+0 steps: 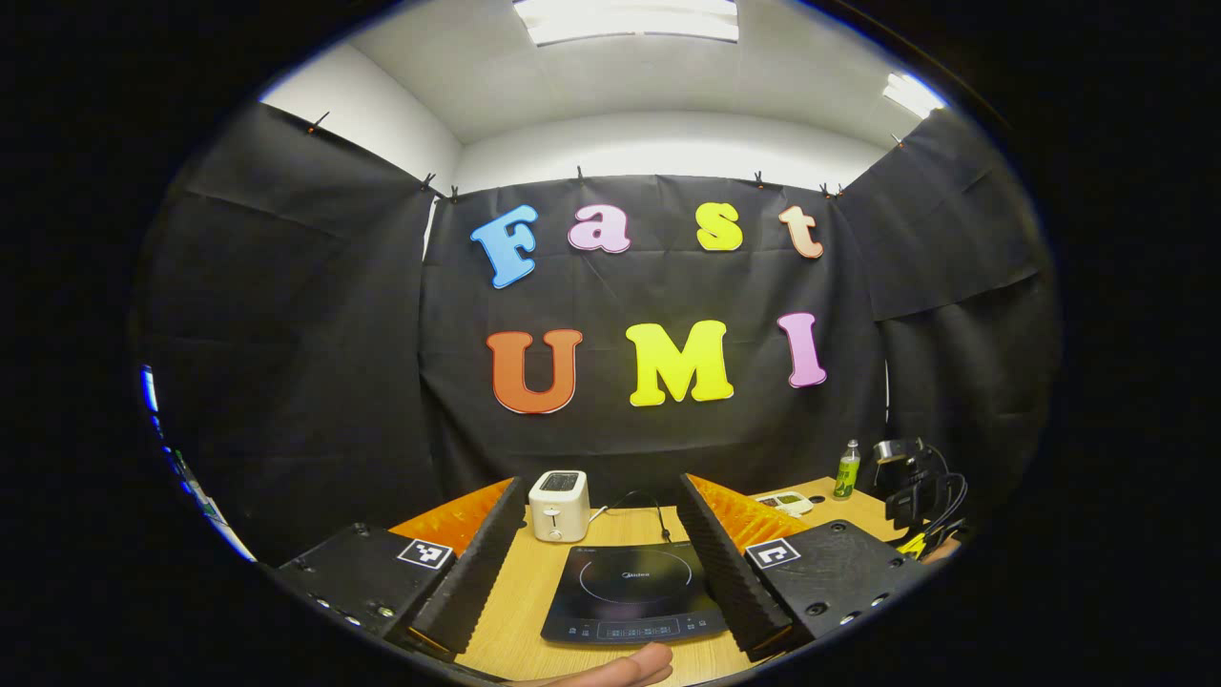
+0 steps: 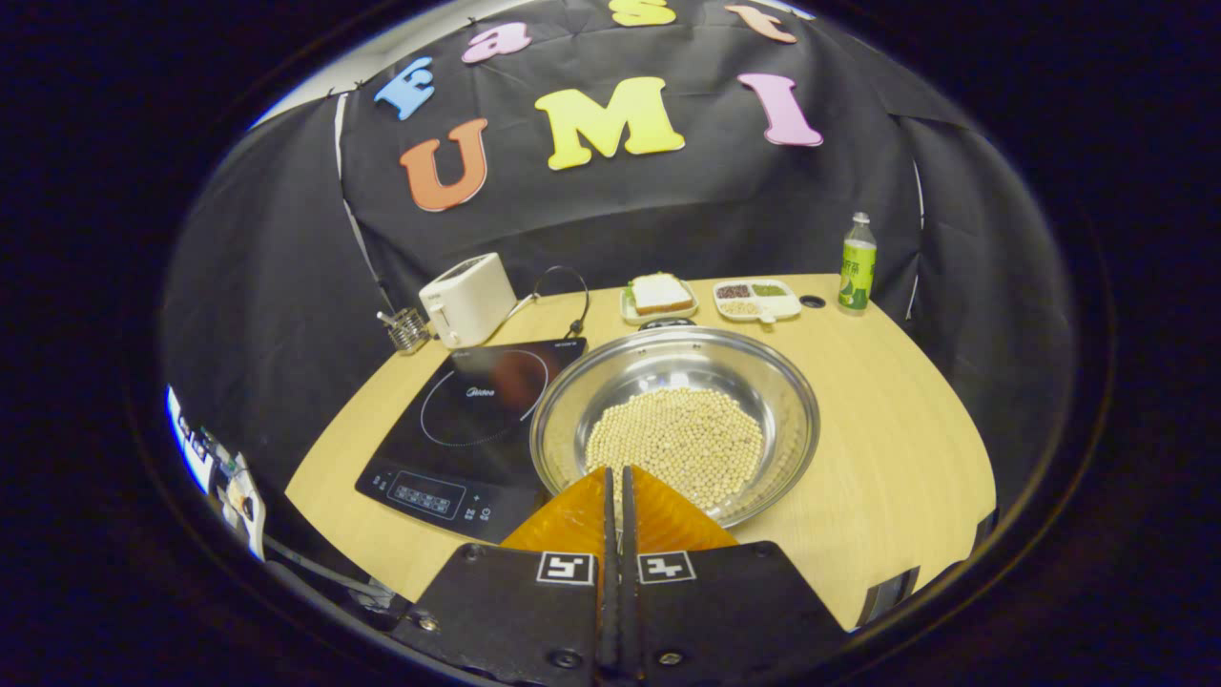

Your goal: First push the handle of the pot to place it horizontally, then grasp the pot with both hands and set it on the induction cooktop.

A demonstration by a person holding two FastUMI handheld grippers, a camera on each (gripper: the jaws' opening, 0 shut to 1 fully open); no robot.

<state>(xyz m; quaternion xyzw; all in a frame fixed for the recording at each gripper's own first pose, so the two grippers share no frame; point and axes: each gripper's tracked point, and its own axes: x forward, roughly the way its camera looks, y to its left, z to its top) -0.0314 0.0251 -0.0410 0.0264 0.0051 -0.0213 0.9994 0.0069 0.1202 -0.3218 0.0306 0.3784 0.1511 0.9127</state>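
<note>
Nearest the lens in the right gripper view, the right hand-held gripper (image 2: pixel 615 487) is sitting with its two fingers pressed flat together, holding nothing, its tips hanging just over the near rim of the wide, round stainless-steel pot (image 2: pixel 675 425). That pot is lying straight ahead of this hand-held gripper on the pale wooden bench (image 2: pixel 887 420), with a bed of small cream-coloured beans (image 2: pixel 679 441) covering its bottom. Where the handle is standing I cannot tell; a dark piece at the far rim may be it.

Left of the right hand-held gripper, touching or nearly touching the pot's side, the flat black glass induction cooktop (image 2: pixel 460 420) is waiting. A hard shove on the handle is likely to slide the whole pot rather than turn the handle, and any tilt in the lift is risking a spill of beans.

The left hand-held gripper (image 1: pixel 599 572) is standing wide open and empty, the cooktop (image 1: pixel 631 592) lying between and ahead of its fingers, with a white boxy toaster (image 1: pixel 559 504) beyond. A fingertip (image 1: pixel 620 668) is showing at the bottom edge. Uneven grips from the two sides could be tipping the pot.
</note>
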